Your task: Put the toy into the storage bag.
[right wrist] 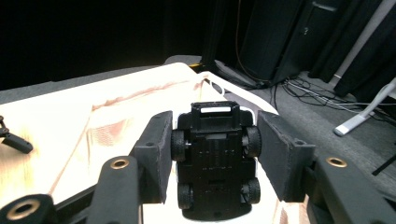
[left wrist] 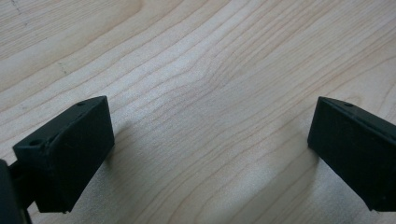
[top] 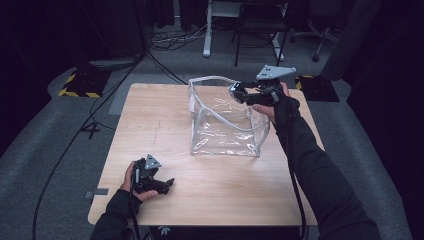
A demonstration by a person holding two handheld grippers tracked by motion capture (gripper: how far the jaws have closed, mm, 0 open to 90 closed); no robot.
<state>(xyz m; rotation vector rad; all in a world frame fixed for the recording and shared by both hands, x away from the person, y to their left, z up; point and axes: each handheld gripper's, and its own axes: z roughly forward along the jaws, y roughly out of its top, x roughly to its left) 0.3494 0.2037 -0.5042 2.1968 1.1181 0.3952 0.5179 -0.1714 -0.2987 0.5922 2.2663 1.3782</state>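
A clear plastic bag (top: 222,120) with a white rim stands open on the wooden table (top: 150,125). My right gripper (top: 239,93) hovers over the bag's far right rim, shut on a small black toy car (top: 234,91). In the right gripper view the car (right wrist: 215,158) shows its underside and wheels, pinched at the sides between the two pads of the gripper (right wrist: 215,128), with the bag's rim (right wrist: 205,84) beyond. My left gripper (top: 167,184) rests near the table's front left edge. Its jaws stand wide open (left wrist: 210,130) over bare wood.
Beyond the table's far edge the grey floor carries cables (top: 170,40), desk and chair legs (top: 207,30) and yellow-black striped blocks (top: 80,85). A cable (top: 295,175) trails along the right sleeve.
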